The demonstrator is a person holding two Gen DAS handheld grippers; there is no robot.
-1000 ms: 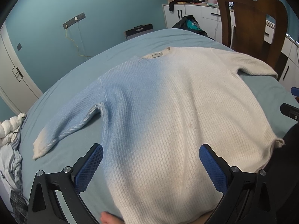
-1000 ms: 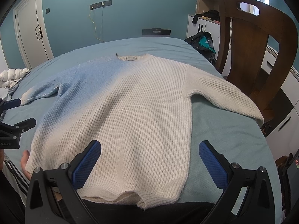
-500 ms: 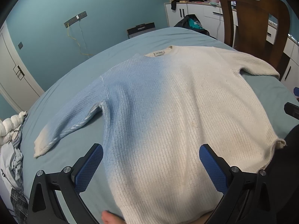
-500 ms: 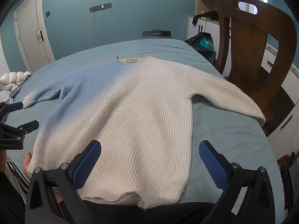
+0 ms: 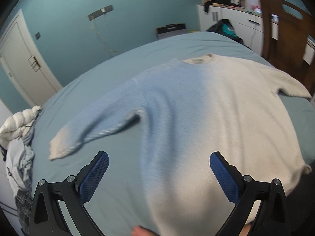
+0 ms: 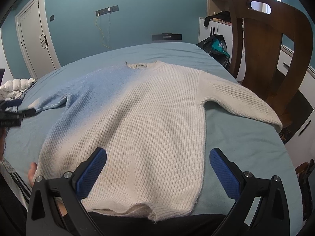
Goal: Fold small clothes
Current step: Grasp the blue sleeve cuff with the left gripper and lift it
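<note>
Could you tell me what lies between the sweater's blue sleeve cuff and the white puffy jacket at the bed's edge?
Only bare blue bedsheet separates the sleeve cuff from the puffy jacket, as the left wrist view shows.

The sweater is ribbed knit, cream white over most of its body, fading to pale blue across one shoulder and sleeve. Under the sweater lies a plain light blue bedsheet. Behind the sweater the wall is teal, with a white door. Beside the sweater stands a dark brown wooden chair. Both grippers carry blue textured pads on black frames.
</note>
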